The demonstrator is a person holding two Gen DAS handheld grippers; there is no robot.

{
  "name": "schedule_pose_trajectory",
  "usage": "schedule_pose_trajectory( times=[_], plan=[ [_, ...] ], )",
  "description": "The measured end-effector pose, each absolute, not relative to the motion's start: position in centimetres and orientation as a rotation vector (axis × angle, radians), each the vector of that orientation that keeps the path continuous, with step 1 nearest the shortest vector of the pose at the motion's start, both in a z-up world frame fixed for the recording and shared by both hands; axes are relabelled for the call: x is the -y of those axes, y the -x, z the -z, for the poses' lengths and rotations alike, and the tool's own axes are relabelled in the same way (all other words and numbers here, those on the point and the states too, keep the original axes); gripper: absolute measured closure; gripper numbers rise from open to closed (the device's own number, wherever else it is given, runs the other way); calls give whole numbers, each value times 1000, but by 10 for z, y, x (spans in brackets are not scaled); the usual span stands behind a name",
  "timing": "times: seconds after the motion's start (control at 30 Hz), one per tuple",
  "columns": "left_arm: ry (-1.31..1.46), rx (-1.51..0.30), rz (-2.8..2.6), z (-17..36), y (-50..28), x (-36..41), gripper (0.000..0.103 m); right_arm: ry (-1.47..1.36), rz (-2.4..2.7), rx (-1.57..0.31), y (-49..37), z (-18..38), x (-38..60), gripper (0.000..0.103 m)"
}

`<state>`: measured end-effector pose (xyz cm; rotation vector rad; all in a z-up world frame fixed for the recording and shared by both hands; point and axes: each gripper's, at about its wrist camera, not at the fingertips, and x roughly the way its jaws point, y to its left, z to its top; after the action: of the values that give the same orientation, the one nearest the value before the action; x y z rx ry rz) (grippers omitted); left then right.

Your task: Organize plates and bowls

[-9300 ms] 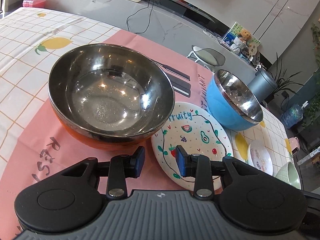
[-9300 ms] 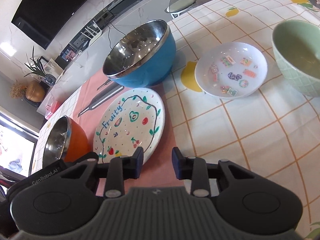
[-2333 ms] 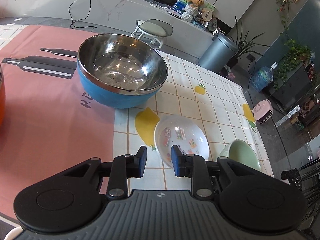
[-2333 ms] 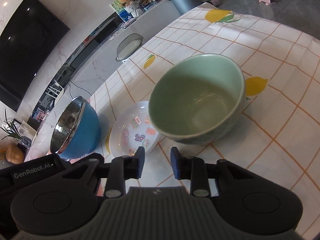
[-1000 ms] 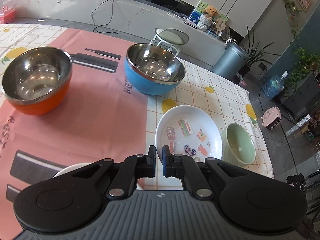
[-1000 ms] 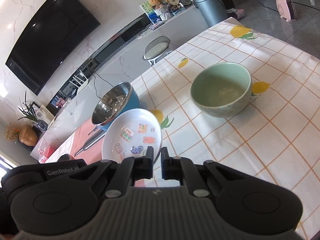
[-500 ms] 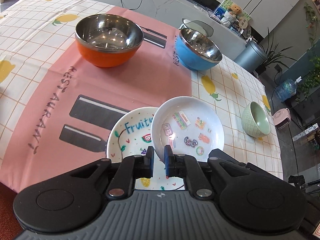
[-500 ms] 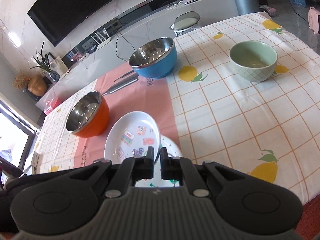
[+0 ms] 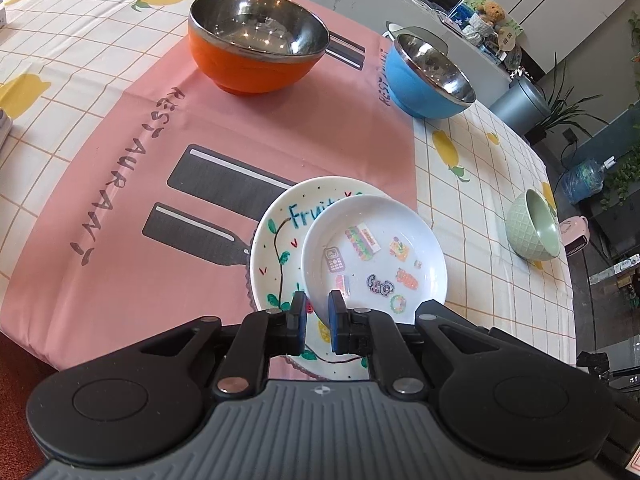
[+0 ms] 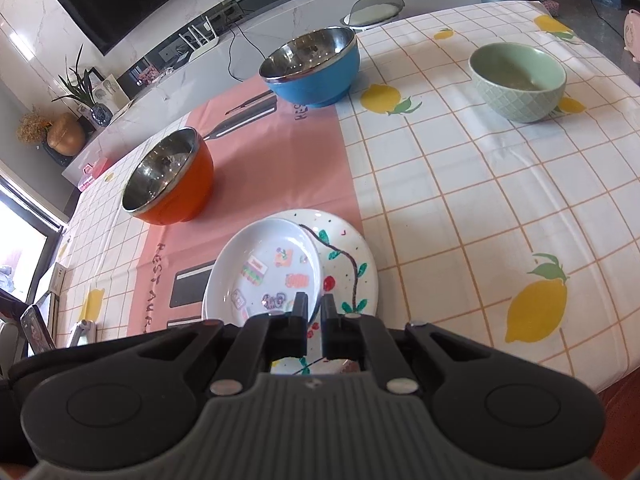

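Now both grippers' fingers pinch sticker dish [image 9: 374, 254] rim, tilted above Fruity plate [image 9: 276, 248].

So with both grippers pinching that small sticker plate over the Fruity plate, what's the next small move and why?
Probably lower the sticker plate a little further and centre it on the Fruity plate, then release. It sits off toward one side, with both the left gripper and right gripper shut on its near rim.
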<state>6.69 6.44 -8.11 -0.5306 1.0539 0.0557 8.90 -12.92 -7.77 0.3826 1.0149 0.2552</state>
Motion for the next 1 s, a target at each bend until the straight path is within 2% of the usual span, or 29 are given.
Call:
schedule_pose_trajectory(
  times=[0.87, 1.0],
  plan=[
    [534, -1060, -69, 88, -66, -64, 90, -398, -238, -1074, -97, 99, 127, 99],
    [534, -1056, -67, 86, -66, -64, 83, -405, -239, -1071, -96, 99, 127, 98]
  ],
)
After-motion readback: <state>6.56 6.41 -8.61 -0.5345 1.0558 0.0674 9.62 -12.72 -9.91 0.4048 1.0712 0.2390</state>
